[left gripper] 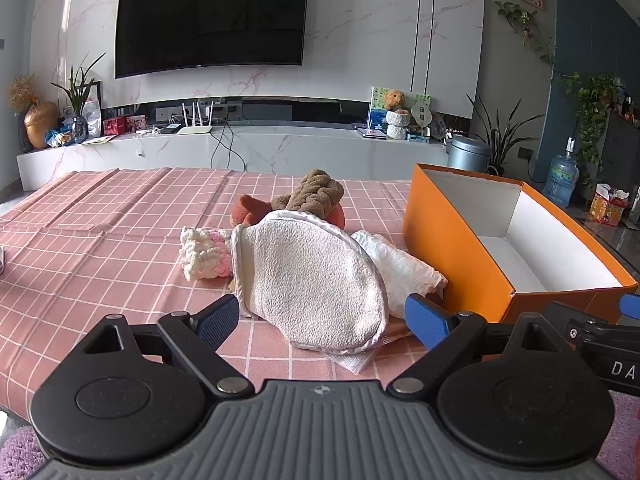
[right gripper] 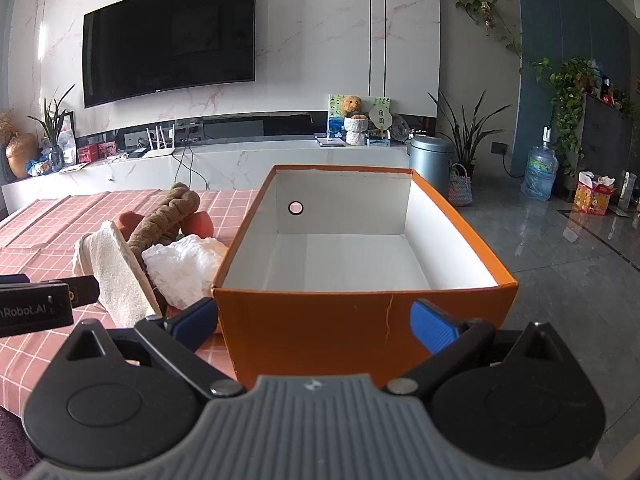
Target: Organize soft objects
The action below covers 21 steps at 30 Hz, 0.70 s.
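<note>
A pile of soft things lies on the pink checked tablecloth (left gripper: 100,240): a cream terry mitt (left gripper: 312,280) on top, a pink-and-white fluffy piece (left gripper: 204,254) to its left, a white crumpled cloth (left gripper: 400,264) to its right, a brown braided plush (left gripper: 316,194) and orange-red pieces (left gripper: 246,208) behind. My left gripper (left gripper: 324,320) is open, its fingers on either side of the mitt's near end. An orange box (right gripper: 360,328) with a white empty inside stands to the right of the pile. My right gripper (right gripper: 316,320) is open in front of the box's near wall.
A TV (left gripper: 212,20) hangs above a white console with a router, plants and a teddy bear (left gripper: 394,100). A grey bin (right gripper: 432,160), a water bottle (right gripper: 540,172) and potted plants stand on the glossy floor at right. A purple rug (left gripper: 20,452) lies below the table edge.
</note>
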Motion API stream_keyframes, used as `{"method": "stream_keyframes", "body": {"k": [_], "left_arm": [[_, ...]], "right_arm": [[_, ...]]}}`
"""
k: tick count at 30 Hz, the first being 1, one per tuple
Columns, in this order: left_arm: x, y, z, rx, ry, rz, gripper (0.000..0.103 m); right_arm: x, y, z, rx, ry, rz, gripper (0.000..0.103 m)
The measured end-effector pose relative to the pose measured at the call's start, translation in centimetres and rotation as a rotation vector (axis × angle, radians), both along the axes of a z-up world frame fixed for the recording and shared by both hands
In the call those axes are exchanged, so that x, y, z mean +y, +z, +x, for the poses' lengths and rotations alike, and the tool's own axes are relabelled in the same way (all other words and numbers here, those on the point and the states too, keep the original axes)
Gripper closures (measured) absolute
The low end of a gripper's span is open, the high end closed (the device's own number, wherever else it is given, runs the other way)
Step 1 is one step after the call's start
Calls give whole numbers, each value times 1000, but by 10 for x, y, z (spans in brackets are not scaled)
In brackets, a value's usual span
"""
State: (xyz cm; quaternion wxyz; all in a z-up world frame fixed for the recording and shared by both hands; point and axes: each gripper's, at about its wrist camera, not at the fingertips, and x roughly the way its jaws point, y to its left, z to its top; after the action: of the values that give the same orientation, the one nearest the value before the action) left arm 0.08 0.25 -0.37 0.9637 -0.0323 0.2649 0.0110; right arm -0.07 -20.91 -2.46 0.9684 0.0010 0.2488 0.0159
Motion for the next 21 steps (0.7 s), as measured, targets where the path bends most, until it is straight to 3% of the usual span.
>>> {"method": "stream_keyframes", "body": {"k": [21], "left_arm": [[2,-1,1,6,12,4,0]], "right_arm": [[0,-1,1,12,-8,-4,2]]}}
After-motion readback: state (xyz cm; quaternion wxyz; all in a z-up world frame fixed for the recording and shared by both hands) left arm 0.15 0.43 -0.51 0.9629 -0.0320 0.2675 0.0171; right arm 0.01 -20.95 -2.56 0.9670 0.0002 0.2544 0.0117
